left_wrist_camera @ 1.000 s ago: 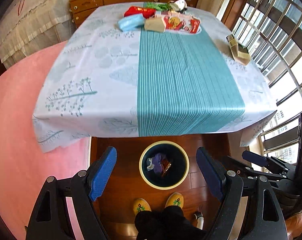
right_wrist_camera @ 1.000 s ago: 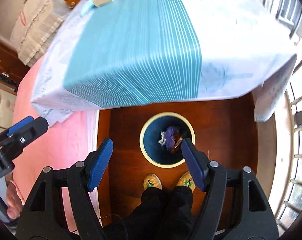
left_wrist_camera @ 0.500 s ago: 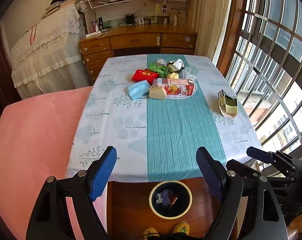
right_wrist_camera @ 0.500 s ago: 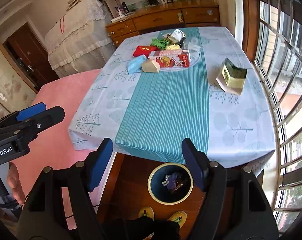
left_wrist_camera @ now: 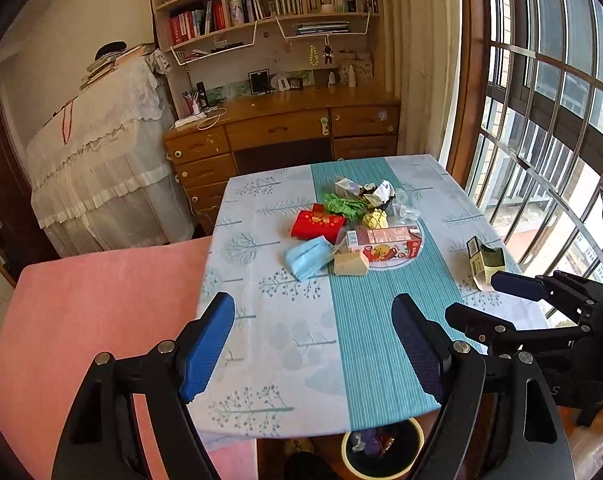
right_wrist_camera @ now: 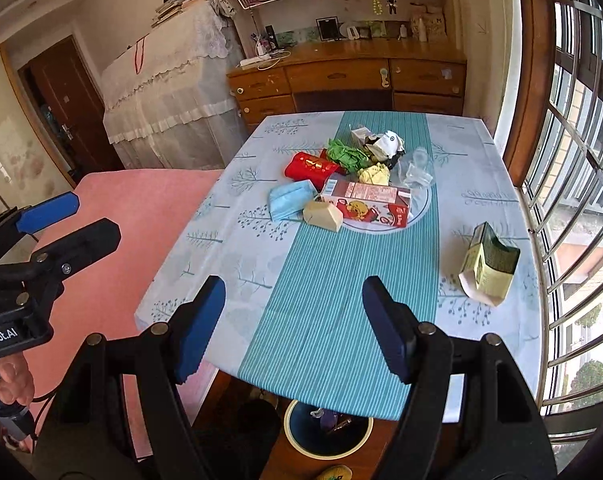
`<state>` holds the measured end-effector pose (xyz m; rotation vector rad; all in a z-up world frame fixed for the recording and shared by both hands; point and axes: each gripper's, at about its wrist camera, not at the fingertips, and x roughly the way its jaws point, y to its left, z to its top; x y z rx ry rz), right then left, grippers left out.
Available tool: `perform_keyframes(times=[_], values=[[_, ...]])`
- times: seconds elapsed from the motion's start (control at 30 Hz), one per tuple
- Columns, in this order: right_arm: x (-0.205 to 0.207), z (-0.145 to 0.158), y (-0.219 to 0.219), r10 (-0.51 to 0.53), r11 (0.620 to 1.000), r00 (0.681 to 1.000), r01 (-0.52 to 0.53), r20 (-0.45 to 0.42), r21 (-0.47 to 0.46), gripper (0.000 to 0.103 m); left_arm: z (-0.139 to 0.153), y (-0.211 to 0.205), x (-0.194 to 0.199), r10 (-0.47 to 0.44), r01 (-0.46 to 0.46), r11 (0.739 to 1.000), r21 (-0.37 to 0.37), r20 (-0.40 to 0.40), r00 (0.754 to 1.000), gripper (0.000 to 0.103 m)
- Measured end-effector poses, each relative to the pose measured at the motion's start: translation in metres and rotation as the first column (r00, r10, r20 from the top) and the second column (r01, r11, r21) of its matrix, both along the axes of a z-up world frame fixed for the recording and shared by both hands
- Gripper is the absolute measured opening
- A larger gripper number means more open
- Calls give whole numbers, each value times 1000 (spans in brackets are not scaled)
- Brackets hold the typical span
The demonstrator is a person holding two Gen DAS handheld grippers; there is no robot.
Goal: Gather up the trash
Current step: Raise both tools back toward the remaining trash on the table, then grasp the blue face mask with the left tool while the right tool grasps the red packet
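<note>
Green-and-cream carton [right_wrist_camera: 488, 266] lies alone near the table's window edge, tipped, long axis probably running away from you. It sits ahead-right of your right gripper [right_wrist_camera: 293, 324], the nearer one. Both it and your left gripper [left_wrist_camera: 313, 344] gape wide, empty.

Left wrist view: above table's [left_wrist_camera: 285, 344] near edge, looking down-forward between left tool's [left_wrist_camera: 313, 344] fingers toward far desk [left_wrist_camera: 285, 120]. Right wrist view: same edge, nearer window-side corner, same facing. Both share whole tabletop, trash pile [right_wrist_camera: 353, 184], bin [right_wrist_camera: 325, 428] under near edge; each catches other tool at frame side.
</note>
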<state>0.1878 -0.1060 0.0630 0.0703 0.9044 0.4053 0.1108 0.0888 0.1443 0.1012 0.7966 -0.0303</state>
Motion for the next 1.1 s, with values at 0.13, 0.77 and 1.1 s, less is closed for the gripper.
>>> perform_keyframes(times=[0.13, 0.77, 1.1], values=[[47, -11, 28, -71, 997, 997, 70, -21, -25, 69, -20, 43, 69, -86, 85, 996, -11, -32, 996, 83], [193, -133, 86, -453, 892, 868, 438, -204, -116, 60, -223, 64, 312, -481, 486, 870, -88, -371, 794, 78], [197, -157, 70, -516, 856, 822, 502, -240, -121, 59, -288, 31, 336, -530, 551, 827, -111, -481, 698, 71]])
